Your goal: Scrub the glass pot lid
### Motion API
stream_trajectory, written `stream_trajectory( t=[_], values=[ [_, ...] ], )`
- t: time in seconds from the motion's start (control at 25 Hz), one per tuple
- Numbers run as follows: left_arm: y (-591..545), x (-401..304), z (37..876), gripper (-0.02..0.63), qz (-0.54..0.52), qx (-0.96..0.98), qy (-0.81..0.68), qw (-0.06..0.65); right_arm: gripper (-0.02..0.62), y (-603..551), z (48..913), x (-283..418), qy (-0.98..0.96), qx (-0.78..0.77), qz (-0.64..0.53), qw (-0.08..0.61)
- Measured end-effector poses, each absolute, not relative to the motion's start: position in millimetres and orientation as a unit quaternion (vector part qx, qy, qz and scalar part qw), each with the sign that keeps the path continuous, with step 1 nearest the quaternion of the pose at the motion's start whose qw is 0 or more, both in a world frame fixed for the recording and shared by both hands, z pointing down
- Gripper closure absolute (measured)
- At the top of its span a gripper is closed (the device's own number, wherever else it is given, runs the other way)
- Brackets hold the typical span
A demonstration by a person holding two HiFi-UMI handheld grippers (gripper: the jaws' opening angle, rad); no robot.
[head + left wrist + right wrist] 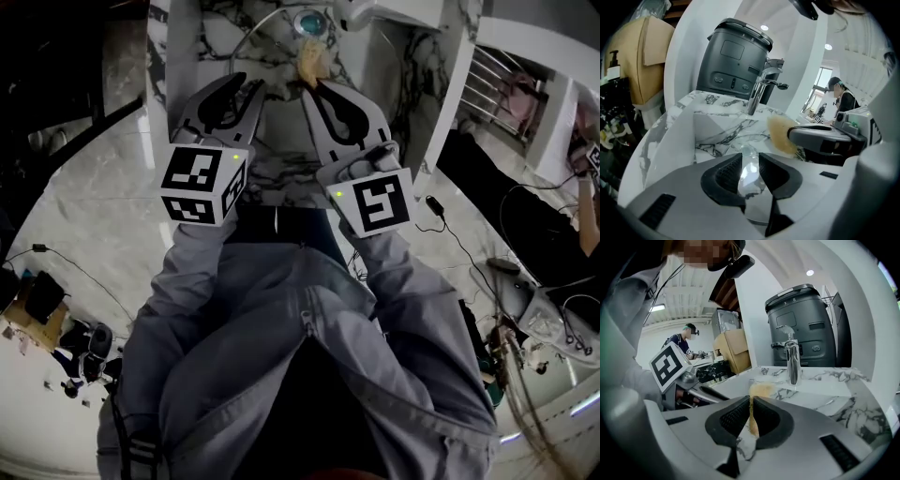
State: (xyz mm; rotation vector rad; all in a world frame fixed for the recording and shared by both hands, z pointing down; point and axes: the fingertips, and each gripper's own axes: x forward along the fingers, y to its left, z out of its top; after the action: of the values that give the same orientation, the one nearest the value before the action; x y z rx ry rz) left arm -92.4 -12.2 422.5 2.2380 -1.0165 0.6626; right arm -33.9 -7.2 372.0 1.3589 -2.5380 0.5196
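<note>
Left tongs (249,86): my jaws slightly apart, glass pot lid (749,176) edge between them.
Right tongs (751,405): clamped on one tan sponge (761,390).
Lid: one, at the marble sink (717,126), sponge just beside.
Tap (792,364): one.

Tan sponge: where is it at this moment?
Head view, top centre: the tan sponge is pinched in the right claw, over the marble sink, with the faucet beyond it.

Sink (717,126): white marble w/ black veins. Glass pot lid (749,171) clear, knob (309,21) teal. Sponge (310,61) tan-yellow. Left gripper (248,86) & right gripper (314,86) grey, pads (729,173) black, marker cubes (202,183) b/w squares. Faucet (757,93) chrome; appliance (733,56) dk grey.
</note>
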Motion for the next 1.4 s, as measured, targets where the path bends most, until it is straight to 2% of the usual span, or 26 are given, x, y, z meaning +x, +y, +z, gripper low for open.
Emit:
stream_trajectory(
  t=[0.32,0.52,0.64,0.8,0.96,1.04,1.2,1.4],
  values=[
    [-10.4,-101.6,459.6,0.363,0.286,0.802,-0.370,0.372,0.552,-9.3,396.0,-48.8,-0.874,0.433,0.187,0.115],
    [-13.0,-107.7,481.2,0.341,0.281,0.761,-0.375,0.449,0.552,-12.1,399.5,-49.0,-0.876,0.427,0.195,0.112],
    [-17.2,-114.5,487.2,0.334,0.295,0.741,-0.397,0.454,0.552,-11.7,402.3,-44.9,-0.876,0.424,0.200,0.111],
    [-11.6,-108.8,495.6,0.333,0.311,0.717,-0.379,0.495,0.552,-12.9,406.4,-42.1,-0.877,0.420,0.206,0.111],
    [-3.1,-112.3,524.4,0.345,0.350,0.713,-0.378,0.476,0.552,-13.8,405.0,-36.4,-0.876,0.420,0.211,0.111],
    [-4.7,-115.0,525.6,0.417,0.352,0.708,-0.386,0.475,0.552,-13.7,405.9,-33.4,-0.875,0.419,0.214,0.113],
    [-7.2,-116.5,518.8,0.462,0.323,0.710,-0.389,0.490,0.552,-11.1,408.9,-31.1,-0.875,0.417,0.217,0.117],
    [-12.8,-104.6,483.0,0.500,0.294,0.744,-0.388,0.458,0.552,-4.6,411.9,-28.1,-0.870,0.417,0.229,0.129]
  ],
)
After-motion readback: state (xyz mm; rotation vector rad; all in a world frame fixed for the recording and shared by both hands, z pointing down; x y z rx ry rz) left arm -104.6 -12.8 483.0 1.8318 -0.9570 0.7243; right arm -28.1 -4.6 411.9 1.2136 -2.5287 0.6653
